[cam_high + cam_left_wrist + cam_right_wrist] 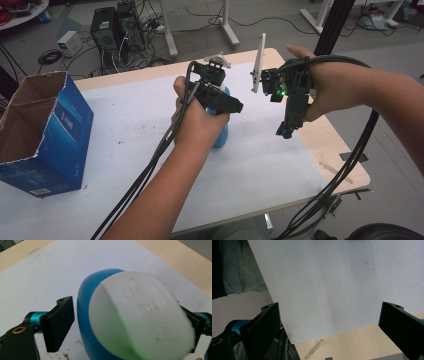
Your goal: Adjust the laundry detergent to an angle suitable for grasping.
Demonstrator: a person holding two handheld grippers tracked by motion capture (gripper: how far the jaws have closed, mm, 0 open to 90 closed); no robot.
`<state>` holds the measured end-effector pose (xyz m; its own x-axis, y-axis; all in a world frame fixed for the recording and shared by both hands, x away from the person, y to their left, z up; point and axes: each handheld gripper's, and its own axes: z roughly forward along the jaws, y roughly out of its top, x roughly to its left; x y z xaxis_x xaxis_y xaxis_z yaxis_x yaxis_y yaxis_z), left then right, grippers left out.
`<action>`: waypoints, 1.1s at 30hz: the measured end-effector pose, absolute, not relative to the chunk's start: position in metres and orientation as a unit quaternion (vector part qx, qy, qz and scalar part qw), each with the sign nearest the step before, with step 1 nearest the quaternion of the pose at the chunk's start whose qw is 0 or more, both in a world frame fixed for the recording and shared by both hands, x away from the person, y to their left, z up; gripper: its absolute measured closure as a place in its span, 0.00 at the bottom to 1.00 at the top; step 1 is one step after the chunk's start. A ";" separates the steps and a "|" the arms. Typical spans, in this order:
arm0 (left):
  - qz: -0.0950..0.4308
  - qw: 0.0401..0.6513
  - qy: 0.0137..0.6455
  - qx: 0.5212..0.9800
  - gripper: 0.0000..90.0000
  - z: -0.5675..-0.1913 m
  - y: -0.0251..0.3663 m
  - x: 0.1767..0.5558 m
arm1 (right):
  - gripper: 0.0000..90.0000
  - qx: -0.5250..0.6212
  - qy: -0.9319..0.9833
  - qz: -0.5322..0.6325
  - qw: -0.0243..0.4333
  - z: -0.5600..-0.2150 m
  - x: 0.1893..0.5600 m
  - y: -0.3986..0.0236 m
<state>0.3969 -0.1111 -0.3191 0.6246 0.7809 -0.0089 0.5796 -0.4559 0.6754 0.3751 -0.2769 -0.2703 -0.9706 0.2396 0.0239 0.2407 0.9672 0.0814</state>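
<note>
An open blue cardboard box point(47, 135) sits at the left edge of the table point(345, 160). At centre frame the left hand point(197, 117) holds the left gripper point(130, 322) raised, jaws spread around a blue bottle with a white cap point(140, 317). Right of it, the right hand point(332, 87) points the right gripper point(329, 322) downward, jaws wide open with nothing between them, above the white mat point(337, 285)

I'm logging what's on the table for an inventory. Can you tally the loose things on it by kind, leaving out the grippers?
Blue bottle with white cap: 1
Blue cardboard box, open top: 1
White sheet covering the table: 1
Total: 3
</note>
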 end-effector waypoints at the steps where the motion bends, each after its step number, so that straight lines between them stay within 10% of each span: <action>1: 0.153 0.328 0.405 0.839 0.19 -0.319 -0.111 0.397 | 0.04 -0.122 -0.992 -0.042 0.007 -0.270 0.375 -0.277; 33: 0.156 0.321 0.403 0.843 0.35 -0.325 -0.115 0.400 | 0.04 -0.121 -0.992 -0.040 0.009 -0.273 0.377 -0.276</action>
<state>0.3997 -0.1152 -0.3253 0.6259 0.7799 0.0044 0.5795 -0.4688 0.6666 0.3770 -0.2758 -0.2735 -0.9705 0.2393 0.0282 0.2408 0.9675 0.0774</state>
